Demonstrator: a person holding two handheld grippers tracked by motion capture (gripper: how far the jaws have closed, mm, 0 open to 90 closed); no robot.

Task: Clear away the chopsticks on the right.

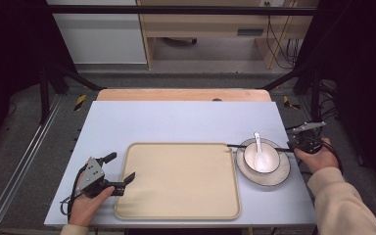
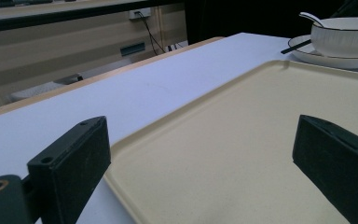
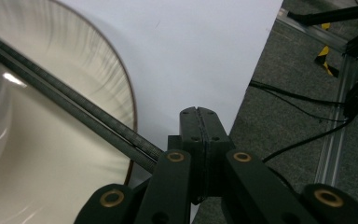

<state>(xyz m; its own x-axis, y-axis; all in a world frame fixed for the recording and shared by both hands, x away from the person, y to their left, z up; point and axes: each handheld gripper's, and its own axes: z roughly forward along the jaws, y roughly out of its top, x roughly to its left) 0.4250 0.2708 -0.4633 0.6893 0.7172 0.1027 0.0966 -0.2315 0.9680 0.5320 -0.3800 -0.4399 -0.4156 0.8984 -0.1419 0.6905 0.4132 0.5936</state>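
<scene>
The place reads as a lab or test room set up for recording. A pale blue tabletop (image 1: 176,122) stands on grey carpet floor (image 1: 24,142) inside a black metal frame (image 1: 176,10). Beyond the left gripper (image 1: 120,169), across the tabletop, stand plain wooden furniture (image 1: 200,24) and a white cabinet (image 1: 98,34). Loose cables (image 1: 279,44) hang there, and yellow-black hazard tape (image 1: 80,102) marks the floor.
</scene>
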